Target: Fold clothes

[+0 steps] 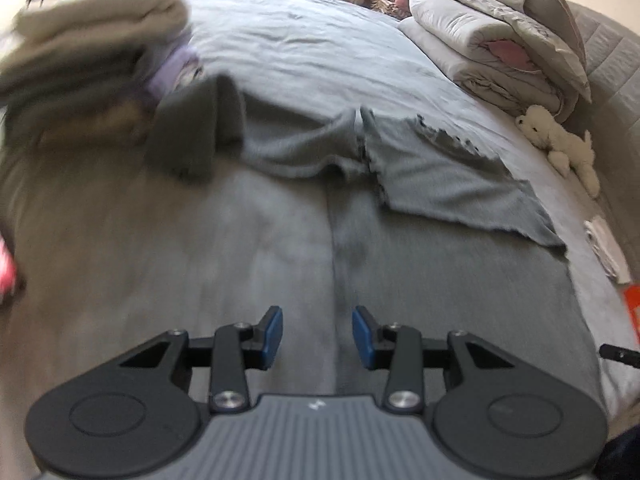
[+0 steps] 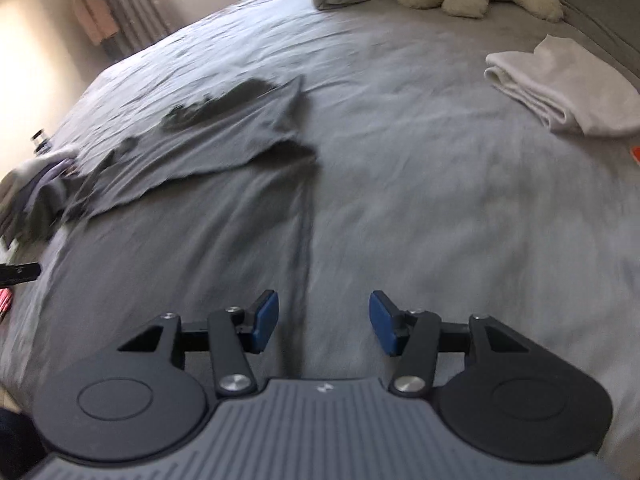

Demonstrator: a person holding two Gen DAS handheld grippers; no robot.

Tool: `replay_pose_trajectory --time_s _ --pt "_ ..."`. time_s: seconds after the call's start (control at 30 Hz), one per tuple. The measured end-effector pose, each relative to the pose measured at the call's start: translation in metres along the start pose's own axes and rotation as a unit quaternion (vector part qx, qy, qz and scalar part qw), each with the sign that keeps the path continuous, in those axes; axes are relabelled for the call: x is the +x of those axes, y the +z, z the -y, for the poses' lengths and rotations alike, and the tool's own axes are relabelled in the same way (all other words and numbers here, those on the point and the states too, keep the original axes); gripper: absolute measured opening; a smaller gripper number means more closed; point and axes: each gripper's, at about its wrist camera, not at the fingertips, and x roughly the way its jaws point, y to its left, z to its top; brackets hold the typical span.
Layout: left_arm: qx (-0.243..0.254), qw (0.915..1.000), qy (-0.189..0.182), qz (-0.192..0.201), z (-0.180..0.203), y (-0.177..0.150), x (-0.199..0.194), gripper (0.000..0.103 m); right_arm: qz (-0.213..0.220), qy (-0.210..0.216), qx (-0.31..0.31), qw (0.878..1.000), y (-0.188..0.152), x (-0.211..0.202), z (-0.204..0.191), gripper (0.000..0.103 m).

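grey garment (image 1: 400, 184) lies flat, lengthwise away from camera.

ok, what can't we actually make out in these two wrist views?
- Clothes pile, left wrist view: motion-blurred and cut by the left edge; individual garments unreadable.
- Grey garment: its near part blurs into the bed; type unclear.
- Pink item: cropped by the left edge.
- Orange object, right wrist view: cut by the right edge.
- Folded white cloth: kind unclear.
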Motion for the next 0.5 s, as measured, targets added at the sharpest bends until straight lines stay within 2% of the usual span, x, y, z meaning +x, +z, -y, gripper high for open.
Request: replay_pose_trajectory --time_s 0.07,0.13,0.3,0.43,0.5 --pt "-0.012 0.9999 -0.005 -0.002 -0.004 -0.018 -0.012 0.039 -0.002 0.022 0.009 1.000 -0.013 -0.009 -0.002 0.055" --pt "-0.020 0.9997 -0.011 -0.004 -0.006 -0.035 -0.023 0.039 -0.002 0.018 0.008 1.000 -0.022 -0.015 -0.005 0.055" --pt "0.026 0.9995 -0.015 -0.005 0.019 -0.070 -0.031 0.039 0.004 -0.001 -0.004 1.000 -0.045 -0.028 -0.012 0.053" --pt "0.070 0.9975 0.010 0.007 0.036 -0.089 -0.028 0.038 0.014 -0.007 0.016 1.000 -0.063 -0.033 -0.011 0.040" --pt "0.070 0.9974 0.015 0.008 0.040 -0.089 -0.029 0.006 0.020 -0.017 0.015 1.000 -0.068 -0.032 -0.016 0.031"
